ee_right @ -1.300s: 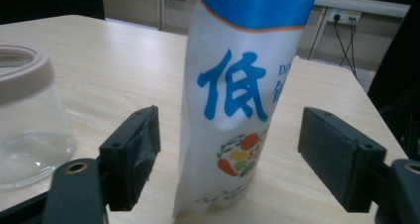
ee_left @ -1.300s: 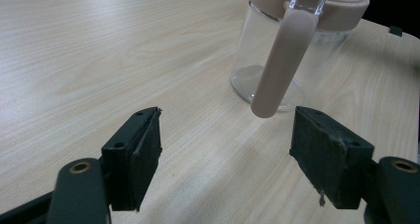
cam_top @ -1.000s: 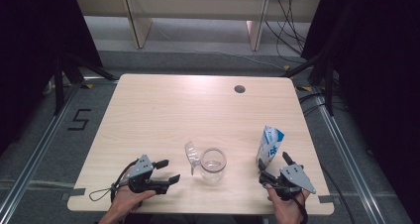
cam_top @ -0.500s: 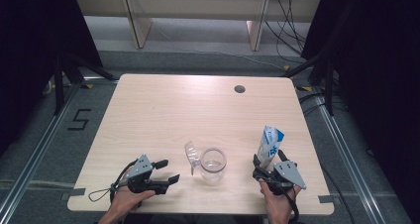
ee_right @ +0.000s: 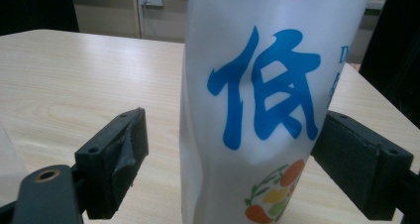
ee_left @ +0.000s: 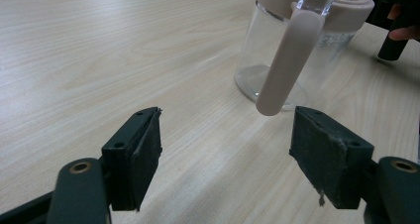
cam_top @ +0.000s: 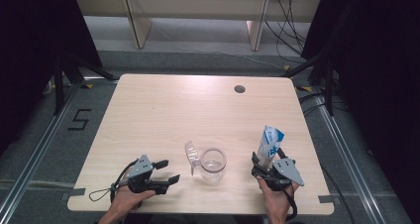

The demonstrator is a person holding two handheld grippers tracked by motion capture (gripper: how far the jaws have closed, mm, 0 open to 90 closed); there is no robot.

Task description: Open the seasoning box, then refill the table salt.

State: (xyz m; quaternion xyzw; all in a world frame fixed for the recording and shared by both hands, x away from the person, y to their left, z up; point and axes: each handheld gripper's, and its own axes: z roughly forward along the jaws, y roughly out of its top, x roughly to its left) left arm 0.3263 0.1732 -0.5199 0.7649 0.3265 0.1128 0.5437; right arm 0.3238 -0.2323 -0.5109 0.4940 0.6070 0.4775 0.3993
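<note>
Standing upright between the right gripper's [cam_top: 268, 160] parted jaws, the white pouch [ee_right: 267, 100] bears blue lettering and printed fruit.

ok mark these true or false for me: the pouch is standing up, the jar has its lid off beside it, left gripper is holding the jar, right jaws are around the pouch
1. The white pouch stands upright on the table: true.
2. The glass jar has its lid lying beside it: false. The lid is hinged open, attached at the rim.
3. The left gripper holds the jar: false. Its jaws are open with nothing between them, short of the jar.
4. The right gripper has its jaws on either side of the pouch: true, with a gap at the left jaw.
</note>
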